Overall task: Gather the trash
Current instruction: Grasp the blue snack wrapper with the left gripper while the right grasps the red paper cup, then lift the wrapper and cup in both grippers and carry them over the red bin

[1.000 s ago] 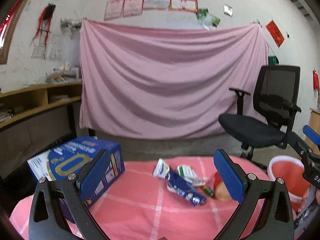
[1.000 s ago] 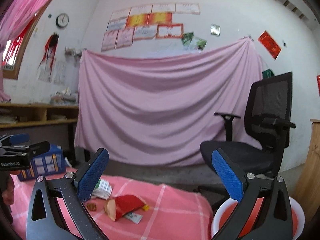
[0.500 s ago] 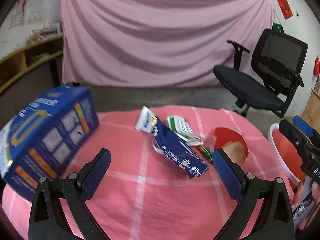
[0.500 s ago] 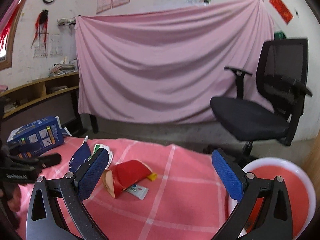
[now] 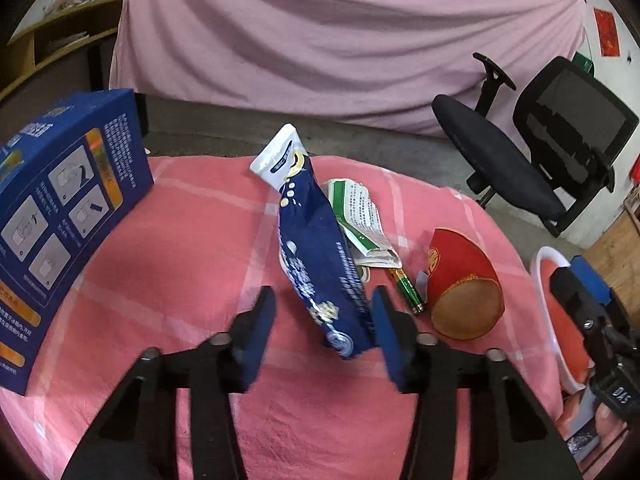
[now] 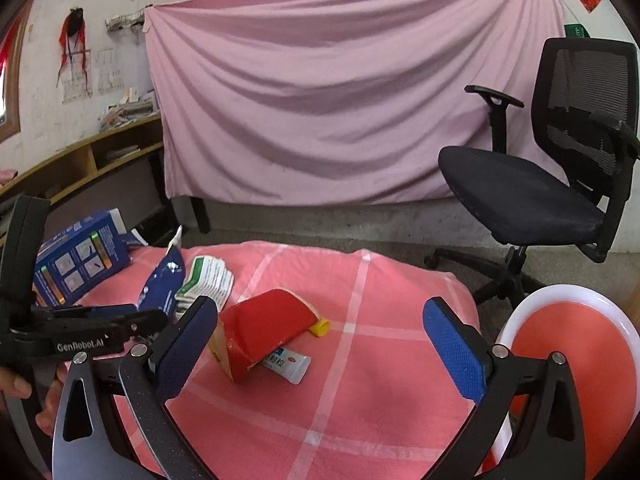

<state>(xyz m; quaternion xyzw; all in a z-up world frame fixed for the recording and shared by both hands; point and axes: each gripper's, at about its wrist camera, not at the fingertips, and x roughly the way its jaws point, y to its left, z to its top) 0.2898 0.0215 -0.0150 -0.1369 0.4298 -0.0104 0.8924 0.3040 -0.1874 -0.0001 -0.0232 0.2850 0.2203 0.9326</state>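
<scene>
Pink checked cloth (image 5: 192, 240) covers the table, with a pink sheet (image 6: 340, 100) hung across the wall behind it. On the cloth the left gripper (image 5: 324, 332) points down at a dark blue snack bag (image 5: 316, 256); its jaws are closing with the bag's lower end between them. The right-hand pad looks to be at the bag's edge, while the left-hand pad stands clear with cloth showing in the gap, so the bag is not yet clamped. The bag's white sealed top leans away toward the far edge of the table.

Just right of the bag lies a green and white paper packet (image 5: 360, 216), partly under it, then a green battery (image 5: 408, 288) close beside the right-hand finger, and a red paper cup (image 5: 464, 284) on its side, its open mouth toward the camera. A large blue box (image 5: 68, 216) stands at the left, well apart from the fingers.

The right gripper (image 6: 320, 344) hovers with its jaws wide apart and nothing between them, above the red cup, a small white tube (image 6: 286, 362) and a yellow cap (image 6: 320, 326). A red basin with a white rim (image 6: 568, 344) sits off the table's right edge, below the black office chair (image 6: 552, 176). Bare cloth lies open at the near side of the table, in front of both grippers
</scene>
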